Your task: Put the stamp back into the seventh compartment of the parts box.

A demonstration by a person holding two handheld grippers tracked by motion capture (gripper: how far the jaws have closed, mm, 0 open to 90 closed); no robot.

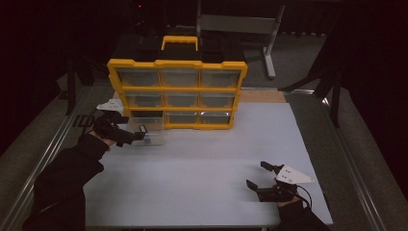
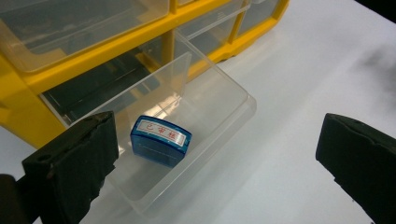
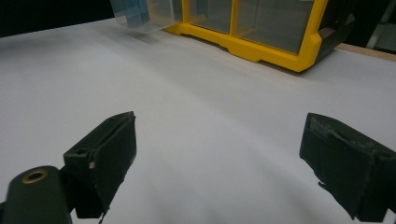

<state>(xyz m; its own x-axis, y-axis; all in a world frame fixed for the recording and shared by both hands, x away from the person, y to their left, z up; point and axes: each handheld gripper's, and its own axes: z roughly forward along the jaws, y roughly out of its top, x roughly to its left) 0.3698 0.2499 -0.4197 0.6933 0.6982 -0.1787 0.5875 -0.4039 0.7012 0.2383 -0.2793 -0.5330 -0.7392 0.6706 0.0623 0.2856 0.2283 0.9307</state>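
Note:
A yellow organizer cabinet (image 1: 177, 94) with clear drawers stands at the back of the white table. Its bottom-left drawer (image 2: 187, 126) is pulled out onto the table, its back end still in the slot. Inside the drawer lies a small blue stamp (image 2: 160, 141) with a white label printed in red. My left gripper (image 1: 143, 136) is open beside the drawer's front, its jaws wide apart with nothing between them. The same drawer (image 1: 149, 131) shows faintly in the high view. My right gripper (image 1: 257, 175) is open near the table's front right, above bare table.
The white table (image 1: 202, 159) has broad free room between the cabinet and the front edge. The cabinet (image 3: 261, 28) lies far ahead of the right gripper. Metal rails run along both table sides; a grey stand (image 1: 269, 43) is behind.

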